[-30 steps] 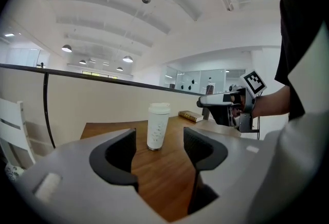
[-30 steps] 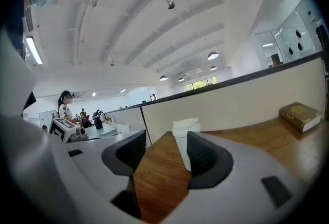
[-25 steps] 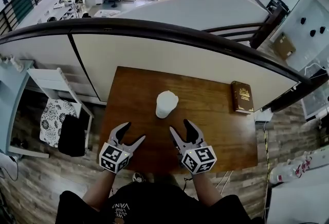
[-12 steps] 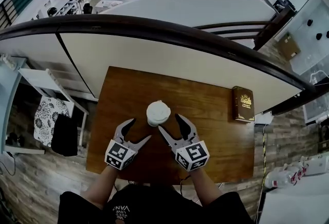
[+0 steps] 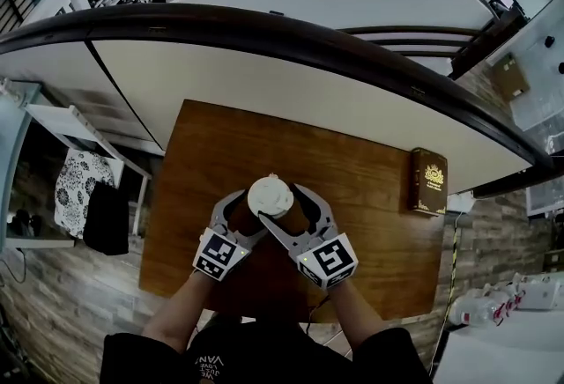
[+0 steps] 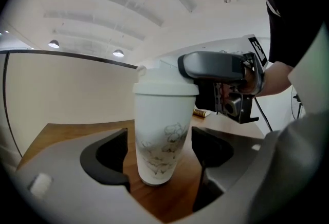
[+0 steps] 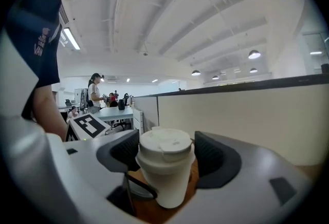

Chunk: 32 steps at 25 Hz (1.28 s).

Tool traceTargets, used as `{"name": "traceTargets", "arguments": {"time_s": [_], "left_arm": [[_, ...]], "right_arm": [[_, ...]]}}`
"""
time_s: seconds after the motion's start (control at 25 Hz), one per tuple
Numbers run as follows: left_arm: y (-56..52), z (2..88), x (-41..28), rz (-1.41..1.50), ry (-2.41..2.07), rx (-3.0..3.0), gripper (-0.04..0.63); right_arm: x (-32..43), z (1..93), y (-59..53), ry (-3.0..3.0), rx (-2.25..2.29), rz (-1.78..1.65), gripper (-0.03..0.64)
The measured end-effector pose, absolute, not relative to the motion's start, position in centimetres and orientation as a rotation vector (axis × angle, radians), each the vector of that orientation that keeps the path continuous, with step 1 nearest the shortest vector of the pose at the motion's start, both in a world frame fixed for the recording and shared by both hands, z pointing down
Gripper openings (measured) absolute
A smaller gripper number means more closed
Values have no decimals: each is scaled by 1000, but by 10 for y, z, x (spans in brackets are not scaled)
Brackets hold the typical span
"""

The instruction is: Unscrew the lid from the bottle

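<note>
**Grippers opening on either side of the bottle (image 6: pixel 162 135)**

Left gripper (image 5: pixel 247 217): jaws wide and opening. The bottle stands between them, and a strip of bare table (image 5: pixel 211 153) shows on each side of the bottle's lower body, so neither pad presses on it. Right gripper (image 5: pixel 284 206): jaws also opening, set higher on the bottle, level with the lid (image 7: pixel 165 142). The lid sits between the two dark pads, and no firm grip on it can be seen. From the head view, the two grippers meet at the bottle from below, the left one on the bottle's left and the right one on its right, their jaws crossing beside it. The bottle is white, upright on the wooden table, with a faint drawing on its side and the lid seated on top. A brown book (image 5: pixel 429 182) lies well to the bottle's right. A pale partition (image 5: pixel 264 78) rises beyond the bottle.
</note>
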<state>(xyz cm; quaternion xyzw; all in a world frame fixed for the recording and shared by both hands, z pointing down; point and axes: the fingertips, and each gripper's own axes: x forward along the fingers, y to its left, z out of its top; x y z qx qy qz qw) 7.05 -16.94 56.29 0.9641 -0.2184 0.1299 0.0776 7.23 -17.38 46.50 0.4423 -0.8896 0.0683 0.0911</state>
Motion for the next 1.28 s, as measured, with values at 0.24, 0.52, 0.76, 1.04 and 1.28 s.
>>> {"name": "traceTargets", "arguments": {"time_s": [0.24, 0.52, 0.76, 1.04, 1.28], "left_arm": [[-178, 567, 88, 403, -636, 2918, 373], [-177, 566, 89, 383, -589, 2952, 374], [-177, 566, 90, 362, -576, 2972, 373], [-178, 565, 92, 327, -602, 2968, 371], [-178, 568, 87, 339, -620, 2965, 371]], "right_arm": [[66, 467, -178, -2664, 1188, 138, 302], [66, 462, -178, -2776, 923, 101, 304], [67, 460, -176, -2900, 507, 67, 303], [70, 462, -179, -2886, 237, 81, 309], [83, 449, -176, -2896, 717, 116, 311]]}}
